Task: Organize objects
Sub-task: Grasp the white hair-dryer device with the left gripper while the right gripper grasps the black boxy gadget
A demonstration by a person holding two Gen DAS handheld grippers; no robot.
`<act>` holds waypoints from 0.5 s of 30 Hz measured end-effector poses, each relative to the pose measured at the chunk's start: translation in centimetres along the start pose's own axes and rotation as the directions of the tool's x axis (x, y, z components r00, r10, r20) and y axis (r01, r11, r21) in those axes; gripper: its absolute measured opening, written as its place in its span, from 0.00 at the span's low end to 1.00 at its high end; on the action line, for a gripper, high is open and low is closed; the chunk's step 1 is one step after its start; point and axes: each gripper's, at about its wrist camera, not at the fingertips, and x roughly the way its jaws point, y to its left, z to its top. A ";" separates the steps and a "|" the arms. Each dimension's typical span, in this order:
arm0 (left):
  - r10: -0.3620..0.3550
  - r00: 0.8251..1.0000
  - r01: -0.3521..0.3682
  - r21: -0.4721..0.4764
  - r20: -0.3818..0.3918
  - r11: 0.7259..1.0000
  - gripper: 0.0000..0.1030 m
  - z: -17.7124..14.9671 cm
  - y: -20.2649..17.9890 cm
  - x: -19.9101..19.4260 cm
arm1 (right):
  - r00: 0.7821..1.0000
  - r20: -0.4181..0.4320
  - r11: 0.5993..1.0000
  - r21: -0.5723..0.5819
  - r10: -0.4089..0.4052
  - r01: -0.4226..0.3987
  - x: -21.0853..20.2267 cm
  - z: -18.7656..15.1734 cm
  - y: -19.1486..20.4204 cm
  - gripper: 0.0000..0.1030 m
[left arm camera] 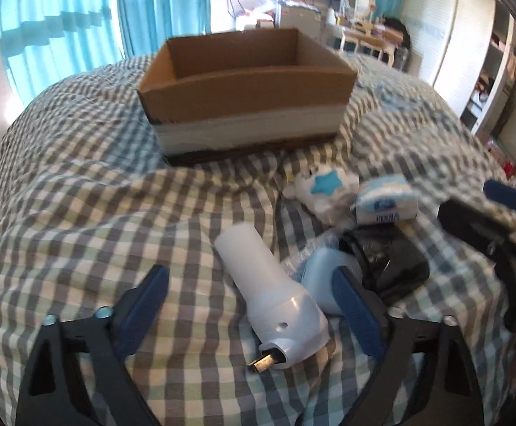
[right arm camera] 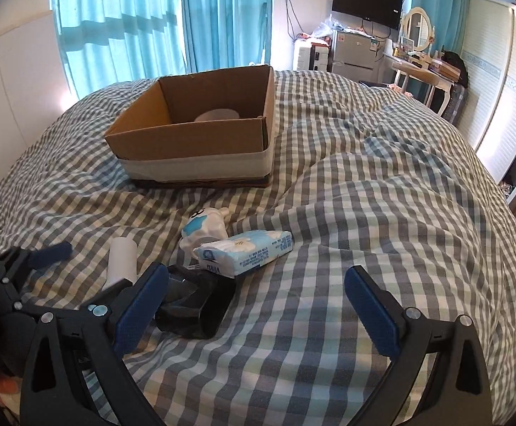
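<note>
Both pairs of jaws stood apart with nothing pressed between their blue pads. Left gripper (left arm camera: 254, 312) straddled a white handheld device (left arm camera: 275, 294) that lay tilted on the checked duvet (left arm camera: 80, 213), its metal plug end nearest the camera; the pads flanked it without touching, and the right pad sat just in front of a pale blue container (left arm camera: 323, 277). Right gripper (right arm camera: 256, 305) hung spread over bare duvet, with a black glossy object (right arm camera: 197, 309) just beside its left finger.

Further to the right in the left wrist view lay that same black object (left arm camera: 396, 266), and beyond it a blue-and-white tissue pack (left arm camera: 387, 200) beside a white soft toy with a blue star (left arm camera: 323, 188). In the right wrist view the tissue pack (right arm camera: 247, 248) rested partly on the black object, the toy (right arm camera: 204, 229) just behind it.

At the far side of the bed stood an open cardboard box (left arm camera: 243, 88), its lower wall wrapped in a white band. The right wrist view showed a pale round thing (right arm camera: 217, 114) lying inside it. Turquoise curtains (right arm camera: 133, 17) hung behind.
</note>
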 end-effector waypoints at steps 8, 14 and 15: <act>-0.022 0.995 0.034 0.123 -0.099 0.992 0.61 -1.0 -2.7 2.3 | 1.000 -0.016 1.000 0.016 0.022 -0.021 0.3 -0.1 -0.1 0.97; 0.001 0.998 0.004 0.091 -0.058 0.996 0.50 -1.0 -2.3 1.0 | 1.000 -0.010 1.000 0.000 0.016 -0.016 0.2 -0.3 0.3 0.97; 0.006 0.999 -0.004 0.075 -0.034 0.997 0.50 -0.8 -2.0 0.2 | 1.000 -0.010 1.000 -0.003 0.014 -0.014 0.2 -0.3 0.4 0.97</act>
